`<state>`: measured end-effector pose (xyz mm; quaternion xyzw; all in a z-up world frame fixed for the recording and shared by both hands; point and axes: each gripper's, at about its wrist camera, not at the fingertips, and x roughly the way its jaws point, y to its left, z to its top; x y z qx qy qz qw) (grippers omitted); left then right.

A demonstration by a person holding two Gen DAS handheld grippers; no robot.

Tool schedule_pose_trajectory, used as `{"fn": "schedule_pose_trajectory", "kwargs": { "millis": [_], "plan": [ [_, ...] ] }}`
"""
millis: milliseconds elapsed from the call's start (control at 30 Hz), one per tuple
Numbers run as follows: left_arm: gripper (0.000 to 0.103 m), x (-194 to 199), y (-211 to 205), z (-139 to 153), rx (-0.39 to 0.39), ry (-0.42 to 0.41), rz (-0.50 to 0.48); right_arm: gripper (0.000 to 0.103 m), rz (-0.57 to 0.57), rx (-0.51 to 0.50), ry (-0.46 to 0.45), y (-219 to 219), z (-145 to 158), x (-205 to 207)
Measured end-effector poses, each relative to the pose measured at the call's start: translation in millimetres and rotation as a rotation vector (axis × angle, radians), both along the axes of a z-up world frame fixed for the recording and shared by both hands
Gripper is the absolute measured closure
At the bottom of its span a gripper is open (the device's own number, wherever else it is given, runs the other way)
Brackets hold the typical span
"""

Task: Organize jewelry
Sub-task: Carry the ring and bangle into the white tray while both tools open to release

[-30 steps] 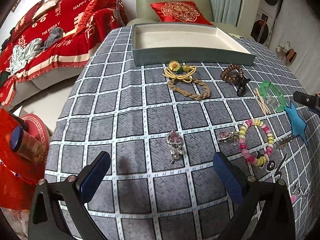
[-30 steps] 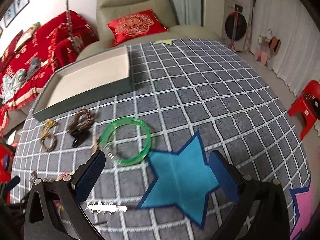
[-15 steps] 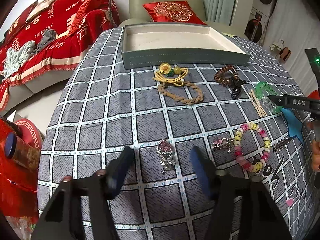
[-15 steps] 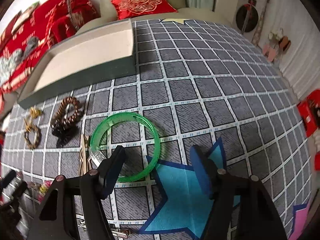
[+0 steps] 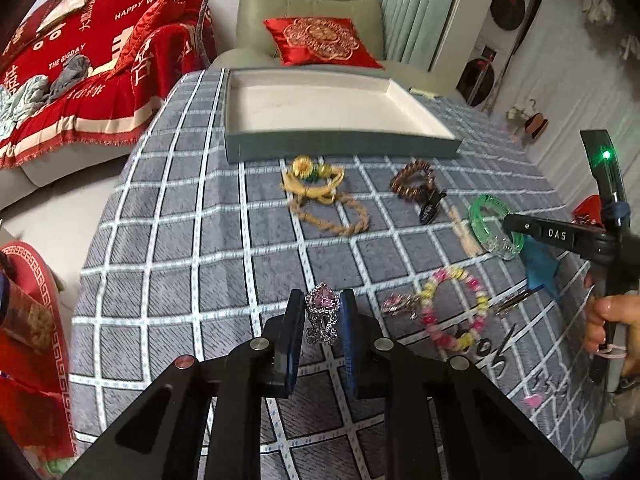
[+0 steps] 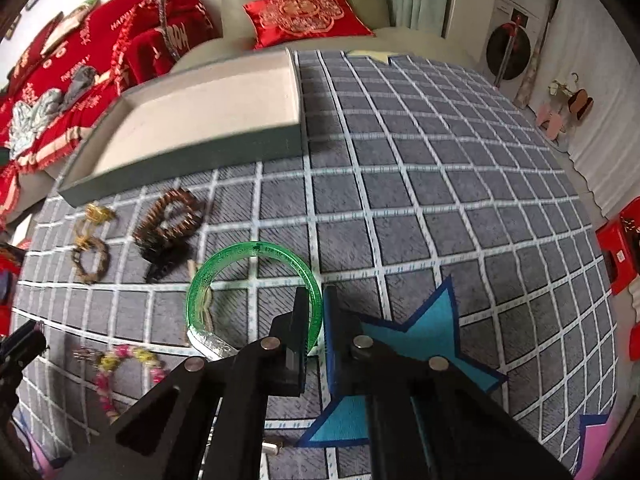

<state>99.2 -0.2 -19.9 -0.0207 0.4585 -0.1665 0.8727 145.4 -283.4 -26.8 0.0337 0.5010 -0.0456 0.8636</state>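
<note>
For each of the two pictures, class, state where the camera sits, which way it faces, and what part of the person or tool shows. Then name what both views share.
Left wrist: on the left hand-held gripper, looking down and forward at the pink heart brooch its pads clamp; a hand shows at right.
Right wrist: on the right hand-held gripper, facing down at the green bangle it pinches.
Shared: green bangle, tray, beaded bracelet.

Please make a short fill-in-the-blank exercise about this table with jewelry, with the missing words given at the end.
1. The left gripper, whose jaws have just been closing, pinches a silver brooch with a heart-shaped stone of ____ colour.
2. The right gripper, jaws also just closed, clamps the rim of a translucent ____ bangle.
3. The shallow grey tray with a cream inside holds ____ jewelry so far.
4. The blue felt cutout on the checked tablecloth has the shape of a ____.

Missing words: pink; green; no; star
</note>
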Motion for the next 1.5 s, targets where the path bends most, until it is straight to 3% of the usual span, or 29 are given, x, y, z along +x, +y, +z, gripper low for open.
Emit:
{"fn": "schedule_pose_trajectory", "kwargs": {
  "millis": [233,400,567,700,867,1167,1500],
  "plan": [
    [0.069,16.8,3.0,40.6,-0.029,-0.064,-0.03,0.096,0.036,0.057,-0.075,3.1,46.6,2.3],
    [0.069,49.1,3.5,74.2,-0.053,-0.108,-0.041,0.096,0.058,0.1,-0.102,5.6,77.4,22.4],
    [0.069,99.7,0.8,101.8,-0.073,-0.135,-0.025,0.096,0.061,0.102,-0.127,5.9,102.3,56.9],
    [0.069,145.3,-5.1,106.5,-0.053,-0.142,0.002,0.096,0.062,0.11,-0.118,8.9,109.1,94.4],
    [0.069,196.0,-19.4,90.2,-0.028,-0.126,0.021,0.096,0.044,0.148,-0.076,11.7,91.1,147.5],
    [0.069,265.4,-39.8,25.2,0.085,-0.071,0.042,0.096,0.005,0.161,-0.005,21.3,28.3,225.3],
    [0.069,285.8,-52.6,-13.0,0.171,-0.006,0.052,0.096,-0.005,0.113,0.045,32.7,-17.5,246.5]
  ]
}}
